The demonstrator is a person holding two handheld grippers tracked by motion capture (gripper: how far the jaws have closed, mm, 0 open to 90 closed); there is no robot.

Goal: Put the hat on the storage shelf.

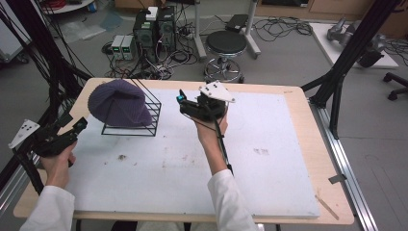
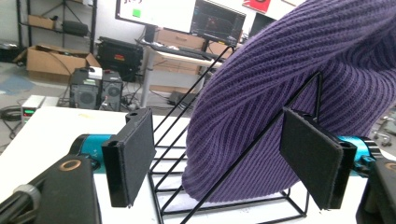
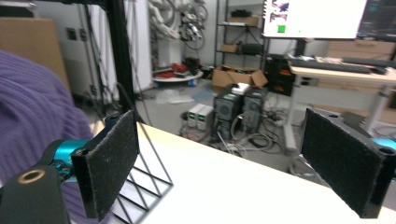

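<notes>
The worktop [image 1: 269,159] is carrying a white sheet across most of its surface, and the things are sitting toward its far left part. There a black wire rack [image 1: 144,118] is standing on the sheet, and a purple knitted hat [image 1: 118,102] is draping over its slanted top, hanging down the left side and hiding much of the frame.

The left gripper [image 1: 79,126] is hanging over the worktop's left edge, pointing toward the hat but well apart from it. In the left gripper view its jaws are standing wide and released, nothing between the pads; the hat [image 2: 289,88] and the rack [image 2: 233,205] are lying beyond them, the hat framed between the two jaws and touching neither.

The right gripper [image 1: 182,102] is hovering just beside the rack's right end. Its jaws are also spread wide and empty; in the right gripper view the hat [image 3: 32,121] is lying off to the left, behind the left jaw, with the rack's wires [image 3: 149,182] showing below.
</notes>
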